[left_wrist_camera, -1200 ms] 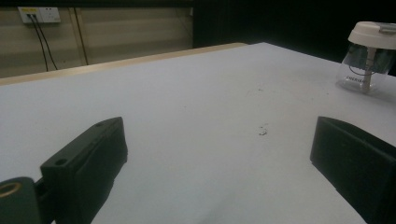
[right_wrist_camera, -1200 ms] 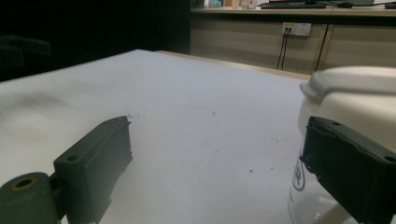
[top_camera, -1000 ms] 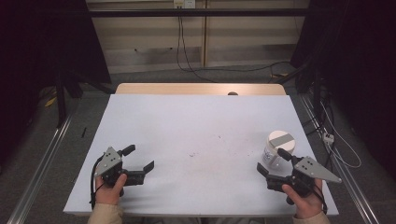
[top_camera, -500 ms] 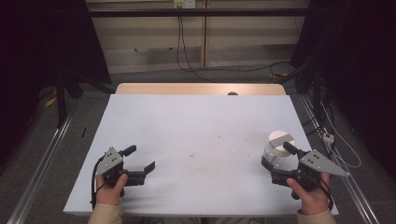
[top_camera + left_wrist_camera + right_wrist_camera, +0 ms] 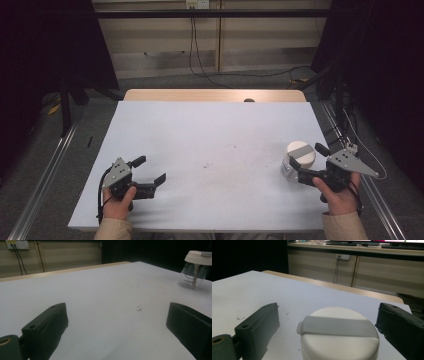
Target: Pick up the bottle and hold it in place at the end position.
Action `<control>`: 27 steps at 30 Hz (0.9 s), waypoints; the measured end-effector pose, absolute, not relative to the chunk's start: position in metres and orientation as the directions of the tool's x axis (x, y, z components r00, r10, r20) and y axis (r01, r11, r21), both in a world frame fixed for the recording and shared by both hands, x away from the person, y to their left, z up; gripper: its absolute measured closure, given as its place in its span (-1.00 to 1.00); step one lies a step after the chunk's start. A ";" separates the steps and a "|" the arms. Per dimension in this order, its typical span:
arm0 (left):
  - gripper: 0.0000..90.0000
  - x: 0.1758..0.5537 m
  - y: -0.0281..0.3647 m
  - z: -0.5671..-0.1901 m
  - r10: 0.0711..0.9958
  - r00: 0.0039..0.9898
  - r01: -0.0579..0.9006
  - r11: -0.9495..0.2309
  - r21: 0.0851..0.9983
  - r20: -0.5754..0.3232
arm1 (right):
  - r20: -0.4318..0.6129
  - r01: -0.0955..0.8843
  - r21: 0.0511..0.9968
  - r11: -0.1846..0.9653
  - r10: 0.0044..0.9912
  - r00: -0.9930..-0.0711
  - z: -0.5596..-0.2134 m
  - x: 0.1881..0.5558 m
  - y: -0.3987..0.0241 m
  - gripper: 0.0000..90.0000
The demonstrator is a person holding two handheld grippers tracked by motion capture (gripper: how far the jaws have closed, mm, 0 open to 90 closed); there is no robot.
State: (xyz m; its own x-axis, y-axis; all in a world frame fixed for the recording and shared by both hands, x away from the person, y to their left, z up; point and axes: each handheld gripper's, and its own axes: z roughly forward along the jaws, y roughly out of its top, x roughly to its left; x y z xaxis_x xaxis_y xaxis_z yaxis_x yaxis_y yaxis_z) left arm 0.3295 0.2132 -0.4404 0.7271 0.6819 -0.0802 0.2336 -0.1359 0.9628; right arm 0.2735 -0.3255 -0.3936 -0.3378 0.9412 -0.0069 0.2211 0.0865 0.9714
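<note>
The thing being worked on here is a small round jar (image 5: 297,161) sitting upright near the right edge of the table (image 5: 210,135) — clear plastic body, thick white lid with a flat grey strip running straight across the top. In the right gripper view the lid (image 5: 339,333) looks smooth and matte, slightly domed, and the strip ends in a little rounded tab at one side. From the left gripper view you can see through the clear wall of the jar (image 5: 196,268) — there's some kind of pale stem inside plus faint printed lettering, too small to read. What else is in it I can't tell.

The right gripper (image 5: 308,156) has its blocky black jaws spread wide on either side of the lid; they've just been opening, and neither pad presses on it. A grey three-cornered plate sits on top of it.

The left gripper (image 5: 148,170) rests low at the near left of the table, well apart from the jar, jaws wide with only bare tabletop between them.

The table surface is a flat pale sheet, matte, with a few dark specks (image 5: 235,162) near the middle and a wood edge at the far side.
</note>
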 end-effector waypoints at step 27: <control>-0.92 0.330 0.212 -0.442 0.676 0.731 0.247 -0.139 0.959 -0.090 | 0.011 0.341 0.935 0.097 0.954 -0.301 -0.447 0.299 -0.323 -0.88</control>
State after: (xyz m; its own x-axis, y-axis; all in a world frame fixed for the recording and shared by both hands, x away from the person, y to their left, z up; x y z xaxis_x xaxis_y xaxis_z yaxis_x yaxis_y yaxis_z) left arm 0.3305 0.2122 -0.4422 0.7313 0.6760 -0.0903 0.2472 -0.1392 0.9589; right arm 0.2986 -0.3231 -0.4474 -0.3005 0.9537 0.0106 0.3414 0.0972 0.9349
